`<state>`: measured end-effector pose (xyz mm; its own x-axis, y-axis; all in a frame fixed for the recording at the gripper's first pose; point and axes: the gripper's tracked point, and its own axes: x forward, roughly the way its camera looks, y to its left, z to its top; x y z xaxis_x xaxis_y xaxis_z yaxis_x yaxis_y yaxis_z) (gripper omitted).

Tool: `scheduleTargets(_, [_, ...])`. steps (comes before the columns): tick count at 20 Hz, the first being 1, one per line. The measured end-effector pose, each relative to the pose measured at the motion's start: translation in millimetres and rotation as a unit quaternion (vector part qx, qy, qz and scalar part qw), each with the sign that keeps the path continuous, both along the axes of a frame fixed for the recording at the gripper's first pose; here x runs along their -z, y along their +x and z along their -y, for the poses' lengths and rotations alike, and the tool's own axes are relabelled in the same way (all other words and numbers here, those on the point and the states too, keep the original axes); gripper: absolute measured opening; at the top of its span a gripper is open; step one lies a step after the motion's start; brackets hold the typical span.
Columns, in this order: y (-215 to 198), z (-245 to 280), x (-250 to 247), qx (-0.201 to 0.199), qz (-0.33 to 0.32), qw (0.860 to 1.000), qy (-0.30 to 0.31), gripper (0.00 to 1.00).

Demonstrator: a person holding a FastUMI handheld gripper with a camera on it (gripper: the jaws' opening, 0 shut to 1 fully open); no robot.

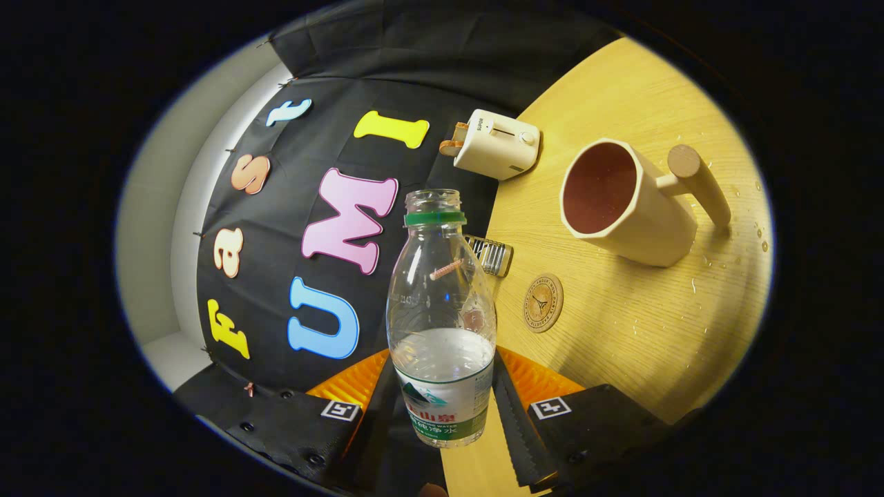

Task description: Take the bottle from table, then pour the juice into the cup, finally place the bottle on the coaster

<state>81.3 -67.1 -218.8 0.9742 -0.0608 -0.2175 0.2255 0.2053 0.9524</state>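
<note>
The gripper (442,407) is clamping both serrated fingers (511,414) against the bottle (442,324), holding it rolled sideways relative to the table

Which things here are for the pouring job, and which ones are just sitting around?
For the job: the bottle, clamped between the tool's fingers, the cup, the coaster.

Just sitting around: the toaster, the ribbed metal thing behind the bottle.
</note>
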Motion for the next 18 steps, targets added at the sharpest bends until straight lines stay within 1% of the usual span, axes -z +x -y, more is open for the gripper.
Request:
scheduleTargets(6, [0, 8, 6, 0.022, 0.006, 0.998, 0.064, 0.74])
scheduleTargets(12, [-2, 8, 13, 0.032, 0.007, 0.993, 0.114, 0.74])
scheduleTargets(18, [0, 9, 19, 0.036, 0.005, 0.989, 0.142, 0.74])
